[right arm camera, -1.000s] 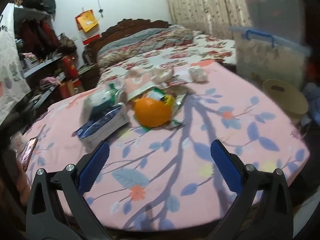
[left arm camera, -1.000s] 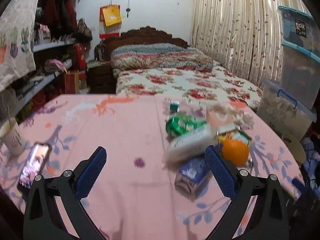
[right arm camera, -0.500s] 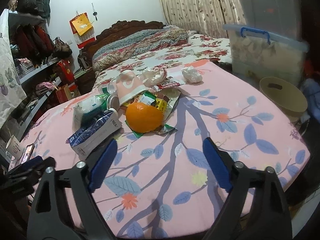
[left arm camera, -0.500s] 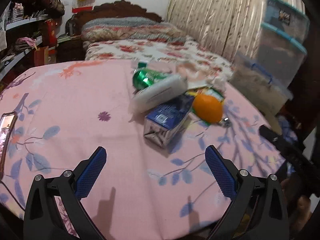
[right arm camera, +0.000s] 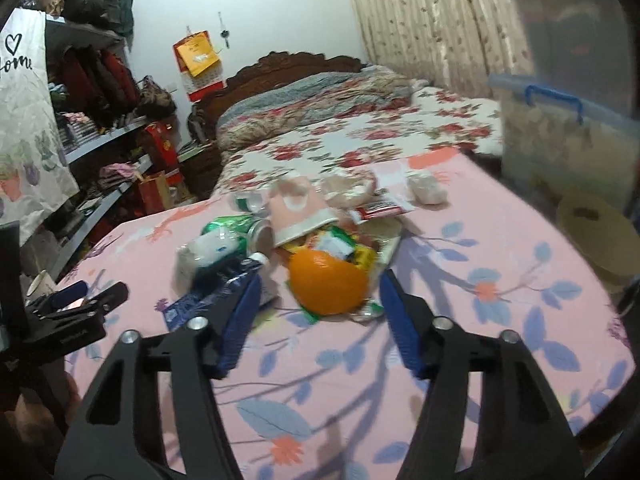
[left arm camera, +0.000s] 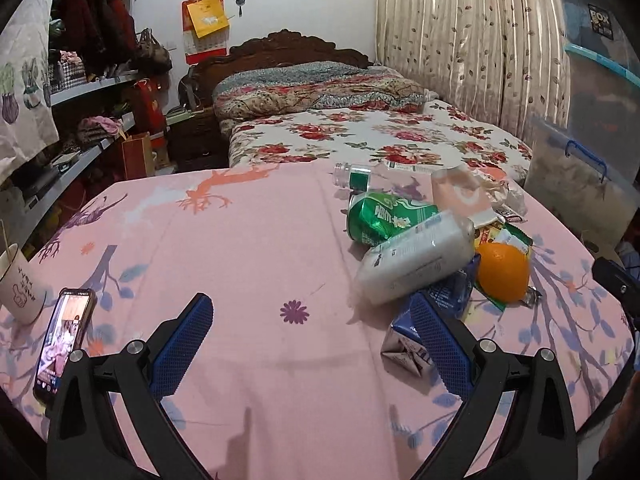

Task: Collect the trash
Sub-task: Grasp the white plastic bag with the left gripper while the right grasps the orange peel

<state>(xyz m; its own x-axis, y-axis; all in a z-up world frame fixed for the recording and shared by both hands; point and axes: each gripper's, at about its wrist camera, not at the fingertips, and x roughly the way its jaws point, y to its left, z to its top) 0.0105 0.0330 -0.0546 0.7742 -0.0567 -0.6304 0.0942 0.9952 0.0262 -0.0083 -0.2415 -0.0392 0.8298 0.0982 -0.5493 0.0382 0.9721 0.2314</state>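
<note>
Trash (right arm camera: 304,240) heaped right of centre on pink worktop (left arm camera: 240,240): bottle (left arm camera: 416,258), green can (left arm camera: 384,216), blue carton (left arm camera: 424,320), orange (right arm camera: 328,282). Left tongs (left arm camera: 308,344) released, spread wide over bare cloth. Right tongs (right arm camera: 316,312) just been closing, half-narrowed, nothing gripped, orange just ahead between tips.

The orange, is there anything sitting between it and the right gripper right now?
Nothing visible stands between them. The orange lies on wrappers just beyond the right gripper, whose jaws have been closing with nothing gripped. The blue carton lies by the left finger and may get nudged.
</note>
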